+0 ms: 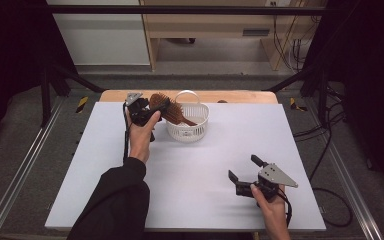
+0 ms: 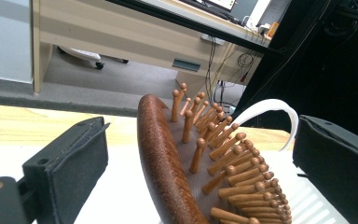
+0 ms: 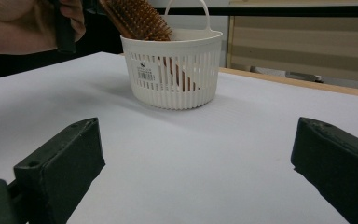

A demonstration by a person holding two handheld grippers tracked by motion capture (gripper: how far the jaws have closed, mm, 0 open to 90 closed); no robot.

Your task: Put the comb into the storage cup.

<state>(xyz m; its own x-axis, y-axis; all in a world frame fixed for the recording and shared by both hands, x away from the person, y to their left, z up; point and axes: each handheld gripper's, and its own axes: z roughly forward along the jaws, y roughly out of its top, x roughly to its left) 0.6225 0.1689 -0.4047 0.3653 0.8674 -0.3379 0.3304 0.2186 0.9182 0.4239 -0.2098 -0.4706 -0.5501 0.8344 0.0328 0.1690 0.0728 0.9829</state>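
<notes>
A brown wooden paddle hairbrush (image 1: 167, 107) stands slanted in a small white slotted basket (image 1: 187, 131) at the far middle of the table. Its head sticks out over the basket's left rim. My left gripper (image 1: 159, 110) is at that head, open. In the left gripper view the brush (image 2: 168, 163) lies between the two wide-apart jaws with a gap on each side, and the basket's white handle (image 2: 270, 109) arcs behind it. My right gripper (image 1: 243, 167) rests low at the near right, open with nothing between its jaws. It faces the basket (image 3: 172, 84) and brush (image 3: 137, 18).
The white tabletop (image 1: 180, 190) stretches bare between the basket and the right gripper (image 3: 198, 140). A wooden strip (image 1: 240, 96) edges the table's far side. Black frame bars and cables stand on the floor to the right.
</notes>
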